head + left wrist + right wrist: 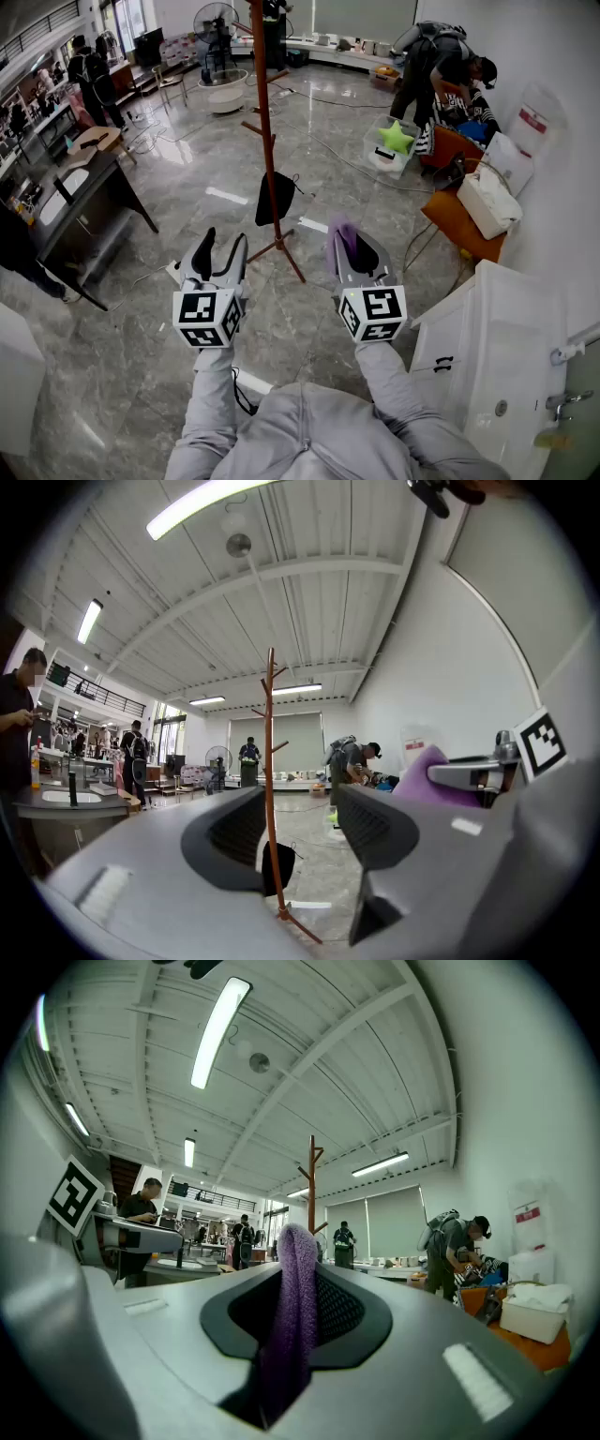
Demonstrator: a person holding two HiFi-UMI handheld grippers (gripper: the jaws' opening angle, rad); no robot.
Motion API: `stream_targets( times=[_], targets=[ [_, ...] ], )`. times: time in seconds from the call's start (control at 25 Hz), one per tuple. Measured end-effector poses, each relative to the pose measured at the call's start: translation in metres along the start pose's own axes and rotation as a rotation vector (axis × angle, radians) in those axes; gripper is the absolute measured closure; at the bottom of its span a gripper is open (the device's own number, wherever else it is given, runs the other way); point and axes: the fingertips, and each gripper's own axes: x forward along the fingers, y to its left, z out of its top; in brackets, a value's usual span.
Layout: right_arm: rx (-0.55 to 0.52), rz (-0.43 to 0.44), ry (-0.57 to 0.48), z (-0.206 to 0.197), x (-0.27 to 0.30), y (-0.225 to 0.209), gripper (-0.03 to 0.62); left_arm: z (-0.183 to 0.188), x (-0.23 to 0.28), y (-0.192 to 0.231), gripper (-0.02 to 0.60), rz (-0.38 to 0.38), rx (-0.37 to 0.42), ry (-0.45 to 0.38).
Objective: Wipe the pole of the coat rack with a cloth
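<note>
The coat rack's reddish-brown pole (267, 131) stands on the grey marble floor ahead of me, with short pegs and splayed feet. A dark bag (275, 198) hangs low on it. My right gripper (349, 246) is shut on a purple cloth (341, 236), held to the right of the rack's foot and apart from the pole. In the right gripper view the cloth (294, 1316) stands up between the jaws, with the pole (311, 1185) behind it. My left gripper (223, 251) is open and holds nothing, left of the rack's foot. The pole (271, 780) shows between its fingers.
A white cabinet (506, 356) stands close at my right. A dark desk (80, 202) is at the left. A person (436, 70) bends over orange boxes and a bin with a green star (395, 138) at the far right. A fan (217, 28) stands behind the rack. Cables lie on the floor.
</note>
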Motion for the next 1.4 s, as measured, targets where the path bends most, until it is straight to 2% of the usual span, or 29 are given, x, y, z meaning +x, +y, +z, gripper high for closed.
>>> stream_targets(
  times=[0.4,0.64,1.08,1.4],
  targets=[
    [0.003,0.001,-0.003,0.002,0.004,0.005,0.528,0.0,0.001,0.006,0.328,-0.002,0.008,-0.002],
    [0.041,-0.01,-0.004,0.0,0.005,0.008,0.526,-0.005,0.0,0.012,0.328,-0.02,0.011,0.004],
    [0.03,-0.078,-0.011,-0.007,0.036,0.035,0.526,-0.016,0.017,0.064,0.328,-0.073,0.014,0.006],
    [0.031,-0.102,-0.009,-0.013,0.076,0.028,0.526,-0.029,0.055,0.089,0.328,-0.093,0.001,0.022]
  ],
)
